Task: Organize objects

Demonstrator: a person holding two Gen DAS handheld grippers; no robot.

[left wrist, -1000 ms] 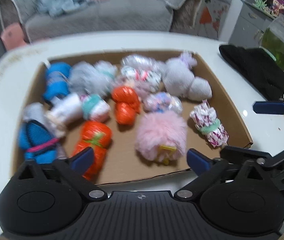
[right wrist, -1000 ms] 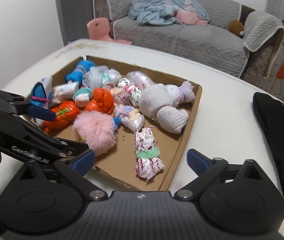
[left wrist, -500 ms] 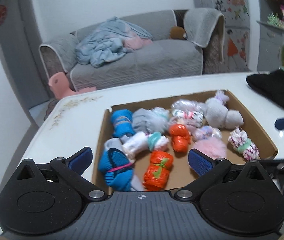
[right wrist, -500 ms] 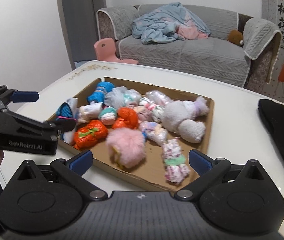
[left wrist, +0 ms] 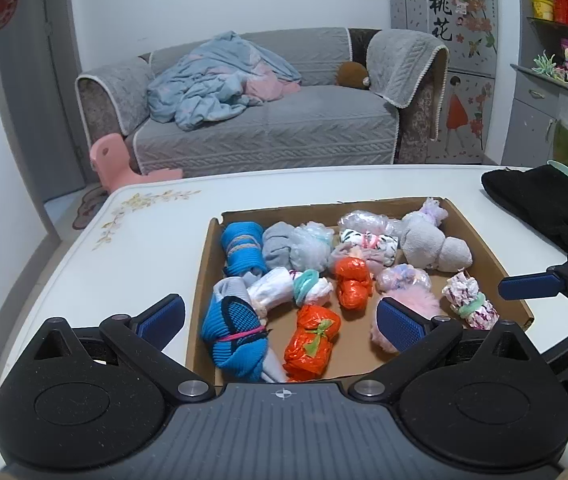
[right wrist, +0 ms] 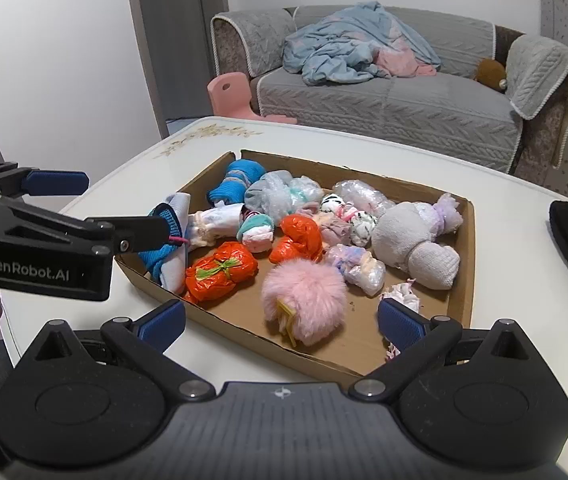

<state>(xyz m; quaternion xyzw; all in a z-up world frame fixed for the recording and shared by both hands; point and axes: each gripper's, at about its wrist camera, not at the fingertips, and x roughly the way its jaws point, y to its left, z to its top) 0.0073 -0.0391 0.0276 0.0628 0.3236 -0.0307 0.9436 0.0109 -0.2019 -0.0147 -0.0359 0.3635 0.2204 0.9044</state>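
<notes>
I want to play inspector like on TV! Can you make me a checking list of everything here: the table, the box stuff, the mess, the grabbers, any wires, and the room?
Surface: white table with a flower print near its far corner.
Job's things: shallow cardboard box holding bundled items, among them a pink fluffy ball, two orange bundles, a blue knit roll and a grey sock bundle.
Clutter: black cloth on the table, outside the box.
Grippers: left gripper open and empty; right gripper open and empty, both at the box's near edge.
Cables: nothing seen.
Surroundings: grey sofa with a blue blanket, pink chair, shelves.
</notes>
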